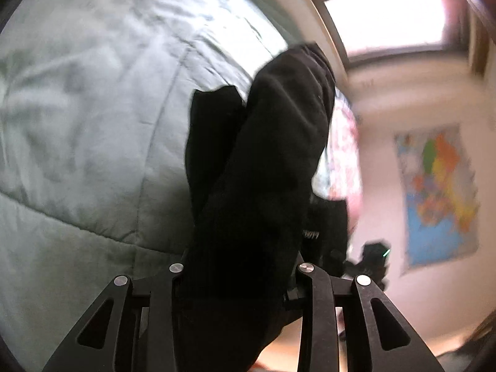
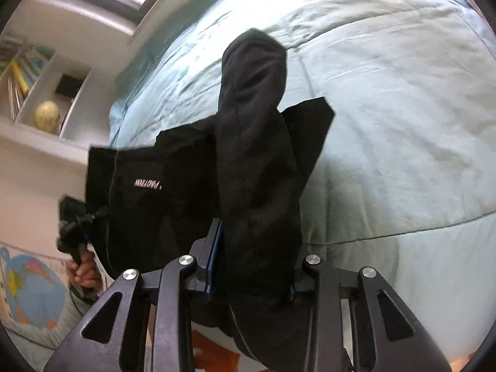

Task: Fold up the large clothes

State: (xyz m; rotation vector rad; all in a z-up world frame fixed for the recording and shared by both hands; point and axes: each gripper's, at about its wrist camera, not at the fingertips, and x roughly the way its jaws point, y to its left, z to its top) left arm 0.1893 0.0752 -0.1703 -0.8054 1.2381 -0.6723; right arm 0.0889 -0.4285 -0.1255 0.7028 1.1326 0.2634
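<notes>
Above a pale green bed (image 2: 387,124), both tools, left tool (image 1: 241,279) and right tool (image 2: 254,272), clamp a limp black garment (image 2: 257,155) toward twelve o'clock; soft, floppy, best gripped at edges.

You have one black garment (image 1: 263,161) (image 2: 254,170), heavy and matte, hanging bunched in thick vertical folds rather than lying flat. It is lifted above the pale green quilt. In the right wrist view a flat panel spreads to the left, bearing small pale lettering that reads upside down. A squared corner sticks out on the right.
</notes>
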